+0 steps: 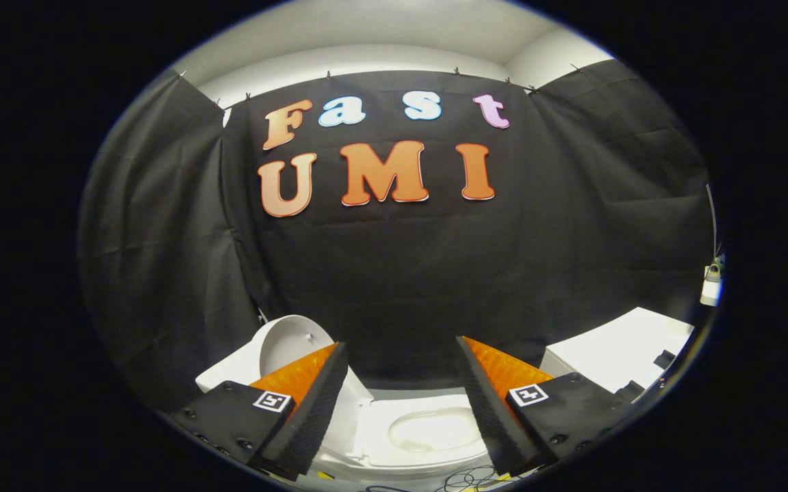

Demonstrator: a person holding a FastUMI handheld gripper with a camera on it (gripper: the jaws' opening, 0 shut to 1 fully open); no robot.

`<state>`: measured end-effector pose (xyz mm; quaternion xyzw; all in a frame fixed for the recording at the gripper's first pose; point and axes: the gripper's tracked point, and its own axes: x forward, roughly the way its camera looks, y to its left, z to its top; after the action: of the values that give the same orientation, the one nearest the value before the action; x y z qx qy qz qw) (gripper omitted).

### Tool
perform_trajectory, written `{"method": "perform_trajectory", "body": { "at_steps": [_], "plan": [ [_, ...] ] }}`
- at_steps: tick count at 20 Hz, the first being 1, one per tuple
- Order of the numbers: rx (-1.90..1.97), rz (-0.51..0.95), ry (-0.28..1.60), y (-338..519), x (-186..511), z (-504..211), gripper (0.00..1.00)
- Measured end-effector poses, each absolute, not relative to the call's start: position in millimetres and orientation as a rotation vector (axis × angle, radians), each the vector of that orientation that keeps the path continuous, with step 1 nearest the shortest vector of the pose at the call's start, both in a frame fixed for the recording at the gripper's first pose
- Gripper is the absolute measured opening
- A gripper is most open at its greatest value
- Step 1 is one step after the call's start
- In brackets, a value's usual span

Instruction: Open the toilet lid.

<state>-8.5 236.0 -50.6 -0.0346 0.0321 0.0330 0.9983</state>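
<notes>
A white toilet [428, 434] stands low ahead, seen between my two fingers. Its lid [291, 345] is raised and leans back to the left, just beyond my left finger, which covers its lower part. The seat ring and bowl [435, 430] lie uncovered between the fingers. My gripper [400, 359] is open, its fingers wide apart with nothing between them, held above and before the toilet and touching no part of it.
A white box-like unit [616, 355] stands to the right of the toilet, beyond my right finger. Black cloth walls close the booth behind and on both sides. Thin dark cables [465, 482] lie on the floor in front of the toilet.
</notes>
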Motion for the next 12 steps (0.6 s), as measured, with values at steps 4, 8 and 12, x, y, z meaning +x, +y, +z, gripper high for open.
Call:
{"method": "perform_trajectory", "body": {
  "at_steps": [4,8,12],
  "plan": [
    [-0.062,0.035,0.037,205,-20,-32,1.00],
    [-0.061,0.007,0.009,179,-29,-16,1.00],
    [-0.062,0.007,-0.006,167,-35,-6,1.00]
  ]
}}
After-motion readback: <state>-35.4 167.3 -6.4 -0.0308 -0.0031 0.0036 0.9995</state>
